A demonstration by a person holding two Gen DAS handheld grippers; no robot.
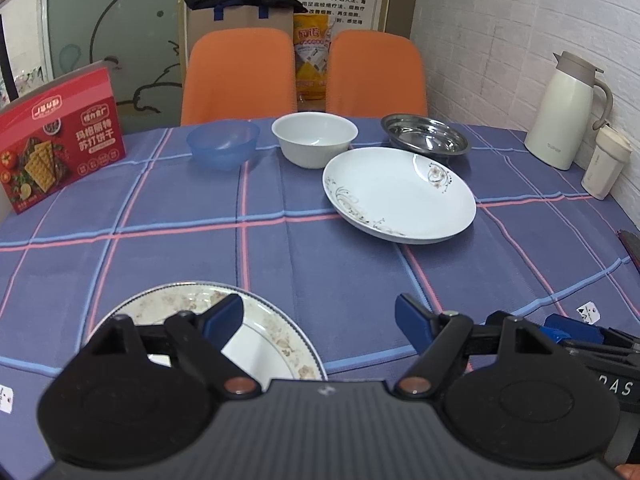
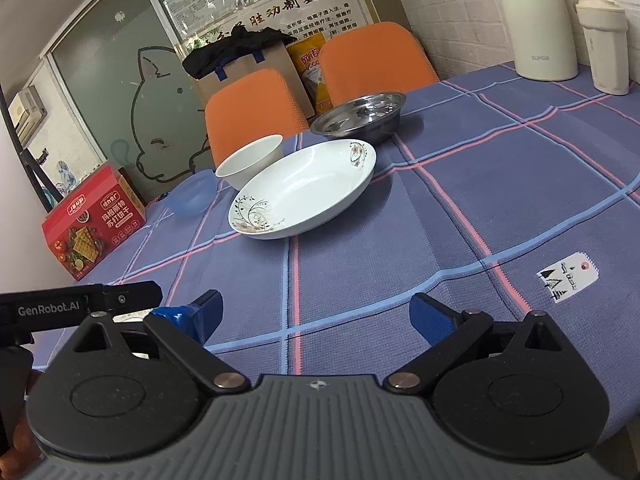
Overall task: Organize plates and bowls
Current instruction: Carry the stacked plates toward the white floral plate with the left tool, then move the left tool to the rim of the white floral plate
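A large white plate with floral trim [image 1: 400, 196] [image 2: 304, 190] lies mid-table. Behind it stand a white bowl [image 1: 314, 139] [image 2: 250, 160], a blue plastic bowl [image 1: 223, 145] [image 2: 192, 196] and a steel dish [image 1: 425, 135] [image 2: 360, 116]. A patterned plate [image 1: 256, 340] lies at the near edge, under my left gripper [image 1: 320, 316], which is open and empty above it. My right gripper [image 2: 316, 312] is open and empty over bare tablecloth; it shows at the right of the left wrist view [image 1: 572, 330].
A red cracker box [image 1: 60, 136] [image 2: 94, 220] stands at the far left. A white thermos jug [image 1: 564, 116] [image 2: 536, 20] and cup [image 1: 606, 162] [image 2: 604, 46] stand by the right wall. Two orange chairs [image 1: 240, 76] stand behind the table.
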